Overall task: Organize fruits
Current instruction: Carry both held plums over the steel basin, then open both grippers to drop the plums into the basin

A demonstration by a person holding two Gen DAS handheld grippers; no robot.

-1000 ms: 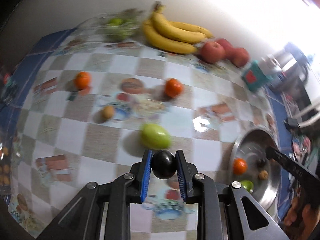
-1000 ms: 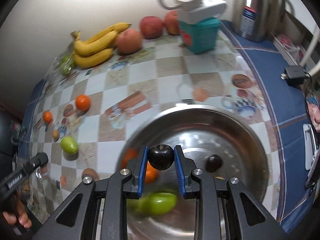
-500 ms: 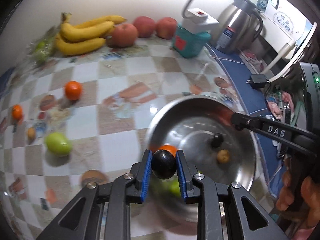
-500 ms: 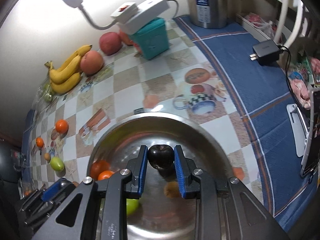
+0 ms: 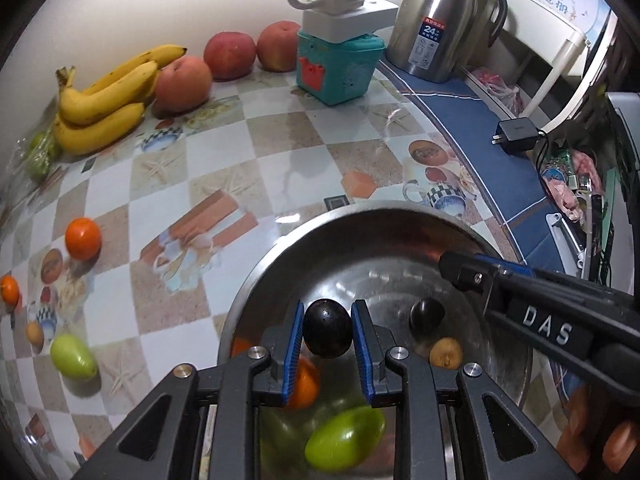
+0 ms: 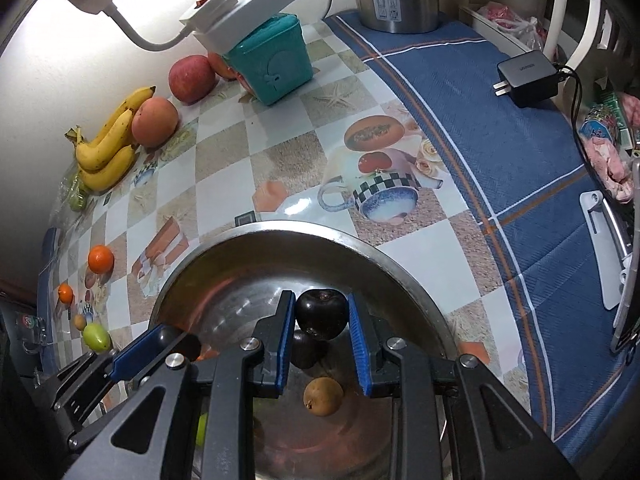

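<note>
My left gripper [image 5: 327,334] is shut on a dark plum [image 5: 327,334] and hangs over the steel bowl [image 5: 360,212]. My right gripper [image 6: 321,314] is shut on another dark plum [image 6: 320,314], over the same bowl [image 6: 280,230]. Inside the bowl lie a third dark plum [image 5: 427,316], a small brown fruit [image 5: 446,353], an orange [image 5: 306,384] and a green fruit [image 5: 346,442]. On the table to the left remain two oranges [image 5: 83,239], a green fruit [image 5: 72,356] and a small brown fruit [image 5: 35,333]. The right gripper's arm [image 5: 540,316] crosses the left wrist view.
Bananas [image 5: 104,100] and three red apples [image 5: 229,55] line the back wall. A teal box [image 5: 338,70] with a white power strip [image 5: 344,16] on it and a steel thermos [image 5: 440,20] stand at the back. A black charger [image 6: 526,76] lies on the blue cloth.
My left gripper has swung right from the open table to above the bowl, carrying its plum. My right gripper has shifted toward the bowl's far side with its plum.
</note>
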